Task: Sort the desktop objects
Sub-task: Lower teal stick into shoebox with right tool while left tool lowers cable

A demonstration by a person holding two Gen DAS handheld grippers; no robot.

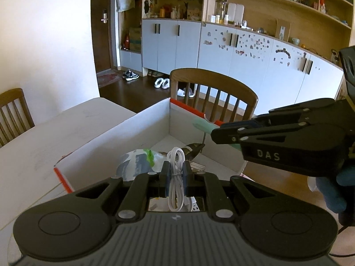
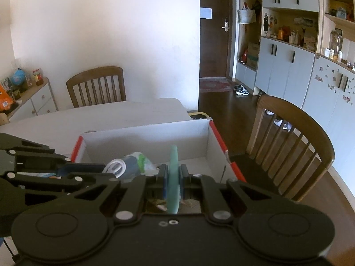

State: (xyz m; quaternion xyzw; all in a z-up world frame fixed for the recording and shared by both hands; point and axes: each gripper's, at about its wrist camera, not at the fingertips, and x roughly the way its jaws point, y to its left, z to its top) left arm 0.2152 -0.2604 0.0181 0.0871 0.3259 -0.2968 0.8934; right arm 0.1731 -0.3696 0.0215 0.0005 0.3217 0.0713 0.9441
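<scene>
Right now your left gripper (image 1: 176, 178) pinches a coiled white cable (image 1: 175, 173) between its pads, held above the near part of the white box (image 1: 115, 141) with red edges. Your right gripper (image 2: 172, 179) is pressed onto a flat mint-green piece (image 2: 173, 177), standing on edge between its fingers, also over the box. Inside the box lie a crumpled wrapper (image 1: 137, 161) and a dark small item (image 1: 194, 149) near the far corner. The box sits on the pale table (image 1: 44, 133), beside a wooden chair (image 1: 213, 93).
</scene>
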